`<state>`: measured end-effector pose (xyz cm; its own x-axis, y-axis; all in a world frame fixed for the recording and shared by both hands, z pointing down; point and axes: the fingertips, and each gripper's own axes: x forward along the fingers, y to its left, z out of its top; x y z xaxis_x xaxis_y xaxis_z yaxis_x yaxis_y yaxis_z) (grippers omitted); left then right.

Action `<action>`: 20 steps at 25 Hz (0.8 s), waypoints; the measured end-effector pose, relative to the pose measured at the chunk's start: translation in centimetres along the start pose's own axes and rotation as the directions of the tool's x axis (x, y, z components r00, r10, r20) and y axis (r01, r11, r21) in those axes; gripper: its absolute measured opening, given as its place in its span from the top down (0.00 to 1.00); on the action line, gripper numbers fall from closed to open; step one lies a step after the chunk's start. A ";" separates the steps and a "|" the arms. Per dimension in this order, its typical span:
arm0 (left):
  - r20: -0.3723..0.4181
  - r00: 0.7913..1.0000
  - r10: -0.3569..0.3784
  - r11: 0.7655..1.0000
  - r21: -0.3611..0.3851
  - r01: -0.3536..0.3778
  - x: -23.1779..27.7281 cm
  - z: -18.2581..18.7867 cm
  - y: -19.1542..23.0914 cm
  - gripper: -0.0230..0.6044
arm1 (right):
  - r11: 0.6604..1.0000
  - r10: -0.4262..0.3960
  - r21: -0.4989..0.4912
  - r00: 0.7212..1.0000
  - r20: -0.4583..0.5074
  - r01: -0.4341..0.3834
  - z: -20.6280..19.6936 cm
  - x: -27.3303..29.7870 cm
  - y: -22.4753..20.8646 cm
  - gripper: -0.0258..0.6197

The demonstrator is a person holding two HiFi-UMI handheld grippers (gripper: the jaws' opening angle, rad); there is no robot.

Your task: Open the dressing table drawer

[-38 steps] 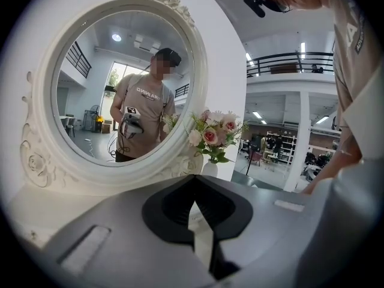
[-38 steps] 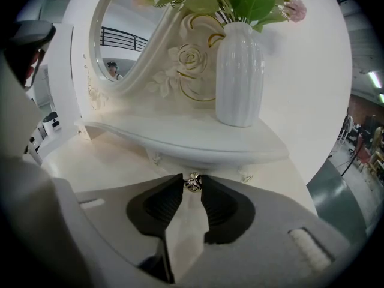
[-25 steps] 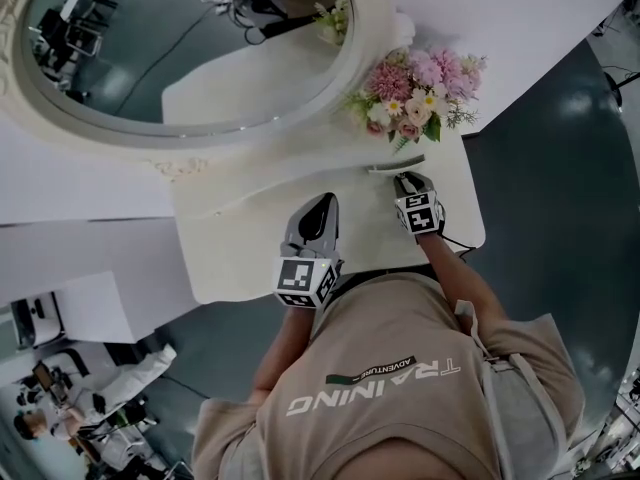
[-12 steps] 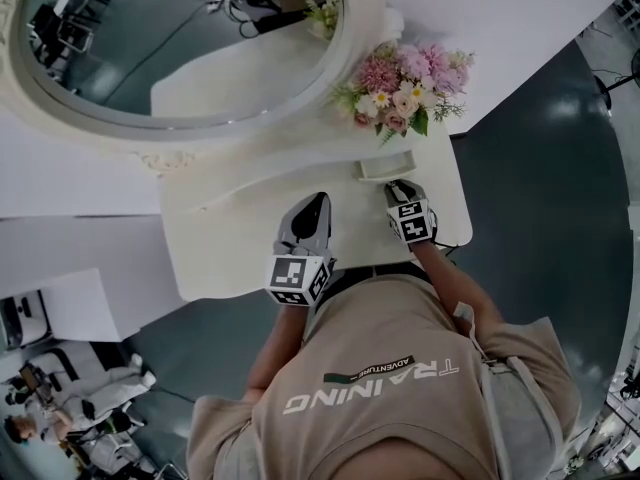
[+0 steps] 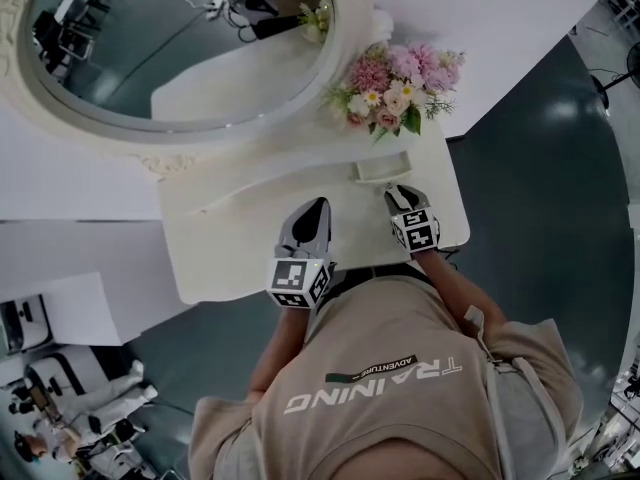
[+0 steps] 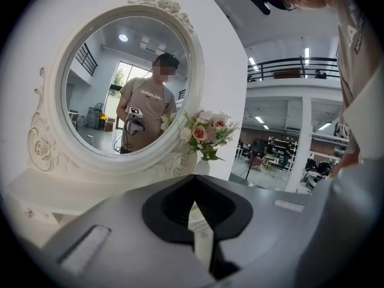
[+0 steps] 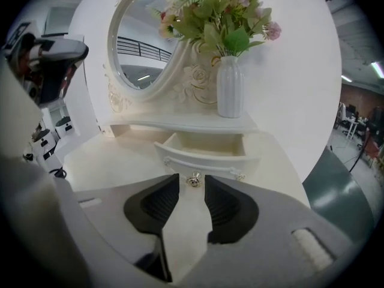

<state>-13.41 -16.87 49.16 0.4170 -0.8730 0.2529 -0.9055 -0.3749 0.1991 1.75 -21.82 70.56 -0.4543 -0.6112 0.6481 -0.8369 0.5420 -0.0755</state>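
Note:
The small cream drawer (image 5: 381, 168) stands pulled out from under the dressing table's raised shelf, below the flowers. In the right gripper view the drawer (image 7: 207, 152) shows its empty inside and a silver knob (image 7: 192, 180) on its front. My right gripper (image 7: 192, 177) is open and its jaws are opening; the knob sits between the fingertips, with neither pad touching it. In the head view the right gripper (image 5: 398, 194) points at the drawer front. My left gripper (image 5: 318, 208) hovers over the table top (image 5: 235, 243), shut and holding nothing; in its own view the left gripper (image 6: 192, 177) faces the mirror.
An oval mirror (image 5: 180, 58) in a carved frame stands at the back. A white vase (image 7: 230, 89) of pink flowers (image 5: 395, 83) sits on the shelf right above the drawer. The person's torso (image 5: 390, 388) presses close to the table's front edge.
The drawer has slid out of the shelf towards the person, with the right gripper drawing back along with it. The left gripper has stayed put.

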 end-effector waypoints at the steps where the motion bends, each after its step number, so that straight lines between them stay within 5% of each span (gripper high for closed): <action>1: 0.004 1.000 -0.003 1.000 0.002 0.003 0.1 0.1 -0.1 0.93 | 1.000 0.005 0.003 1.000 0.012 -0.005 0.5 -0.7 0.0 0.75; 5: 0.019 1.000 -0.012 1.000 0.016 0.012 0.3 0.7 -0.3 0.93 | 1.000 0.029 -0.012 0.996 0.087 -0.028 3.0 -3.6 0.4 0.95; 20: 0.038 0.997 -0.071 0.994 0.081 0.068 1.4 2.7 -1.6 0.93 | 0.995 0.087 -0.074 0.962 0.260 -0.070 10.3 -11.5 0.9 0.96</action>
<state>-11.63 -18.35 46.65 0.4773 -0.8553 0.2016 -0.8784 -0.4575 0.1383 3.09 -20.22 55.27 -0.5888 -0.6906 0.4201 -0.7783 0.6247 -0.0638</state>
